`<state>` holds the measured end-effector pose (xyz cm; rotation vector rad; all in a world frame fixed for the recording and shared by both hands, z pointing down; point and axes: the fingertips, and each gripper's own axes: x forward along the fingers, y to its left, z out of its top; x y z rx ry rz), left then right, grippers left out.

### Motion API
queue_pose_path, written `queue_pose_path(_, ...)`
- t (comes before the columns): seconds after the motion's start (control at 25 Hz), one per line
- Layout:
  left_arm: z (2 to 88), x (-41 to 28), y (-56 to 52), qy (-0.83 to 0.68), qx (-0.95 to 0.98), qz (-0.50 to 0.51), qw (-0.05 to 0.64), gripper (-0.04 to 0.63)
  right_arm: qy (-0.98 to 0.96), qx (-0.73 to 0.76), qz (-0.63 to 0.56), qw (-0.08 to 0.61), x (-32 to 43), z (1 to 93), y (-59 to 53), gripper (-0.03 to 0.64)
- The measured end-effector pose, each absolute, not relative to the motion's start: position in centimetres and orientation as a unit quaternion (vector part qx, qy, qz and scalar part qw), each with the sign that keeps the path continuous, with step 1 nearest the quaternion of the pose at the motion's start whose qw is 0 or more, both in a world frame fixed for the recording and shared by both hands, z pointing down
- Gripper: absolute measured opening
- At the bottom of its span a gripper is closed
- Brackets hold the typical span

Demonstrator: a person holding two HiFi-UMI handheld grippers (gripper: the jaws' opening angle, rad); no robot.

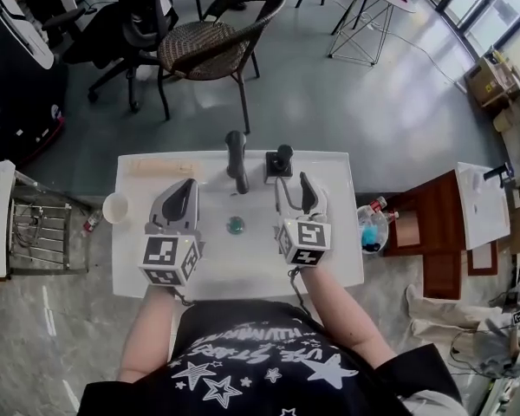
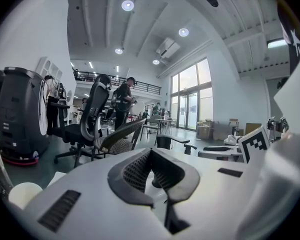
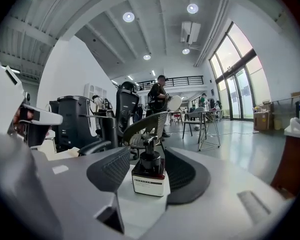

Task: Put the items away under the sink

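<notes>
The white sink [image 1: 329,258] fills the middle of the head view, with the faucet [image 1: 237,159] at its back edge and both grippers held over the basin, pointing away from the person.

The left gripper [image 1: 187,189] has its fingers together on nothing. In its own view the pads meet at the tips, with only bare white surface below them.

The right gripper [image 1: 291,182] has its fingers apart. The pump bottle [image 3: 149,176] stands upright framed between them, on the back rim just right of the faucet. There is a gap on either side, so neither pad touches it, and from above the bottle [image 1: 280,161] looks to sit just ahead of the fingertips. A white cup [image 1: 116,208] sits at the sink's left edge.

This looks like the reach for the bottle, the grasp not yet made. Next, the right gripper should ease forward until the pads flank the square body below the pump, then close and lift straight up, clear of the faucet. The space under the sink shows in no view.
</notes>
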<state>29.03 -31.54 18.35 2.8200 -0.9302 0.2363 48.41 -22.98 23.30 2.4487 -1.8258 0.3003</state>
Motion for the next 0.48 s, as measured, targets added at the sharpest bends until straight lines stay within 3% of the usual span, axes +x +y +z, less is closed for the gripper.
queue_pose_path(0.48,20.2,30.2,-33.8,-0.285,0.951,0.089,0.085,0.009,-0.566,0.817,0.097,0.051,50.6,24.6,-27.2,0.178)
